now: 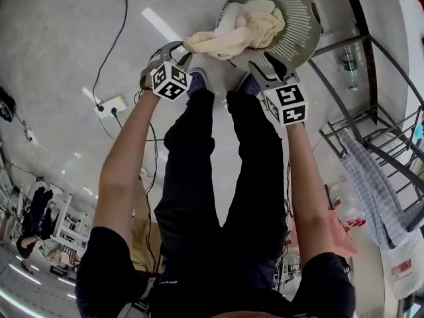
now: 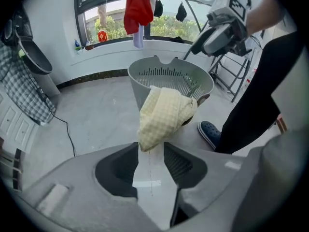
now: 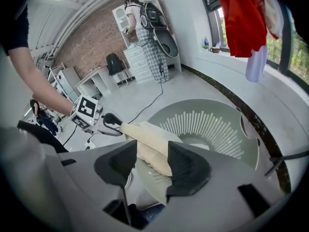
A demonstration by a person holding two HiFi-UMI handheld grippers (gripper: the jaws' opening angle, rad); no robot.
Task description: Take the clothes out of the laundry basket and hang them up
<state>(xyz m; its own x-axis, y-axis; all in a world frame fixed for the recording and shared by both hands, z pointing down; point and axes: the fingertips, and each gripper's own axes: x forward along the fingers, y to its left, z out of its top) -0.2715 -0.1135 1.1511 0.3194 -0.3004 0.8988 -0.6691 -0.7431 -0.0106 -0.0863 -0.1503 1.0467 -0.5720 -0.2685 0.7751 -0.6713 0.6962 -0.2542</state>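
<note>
L hand-held gripper [image 2: 149,148] nips yellow cloth [image 1: 238,28] by its corner. R hand-held gripper [image 3: 152,151] clamps a fold over laundry basket [image 1: 299,18]. Basket bottom shows only in R gripper view.

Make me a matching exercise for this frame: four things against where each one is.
1. laundry basket
2. yellow checked cloth
3. red garment
4. power strip

a. hanging by the window
b. on the floor, with a cable
c. pulled out over the basket's rim
d. standing just beyond the shoes

Pairs: 1-d, 2-c, 3-a, 4-b
</note>
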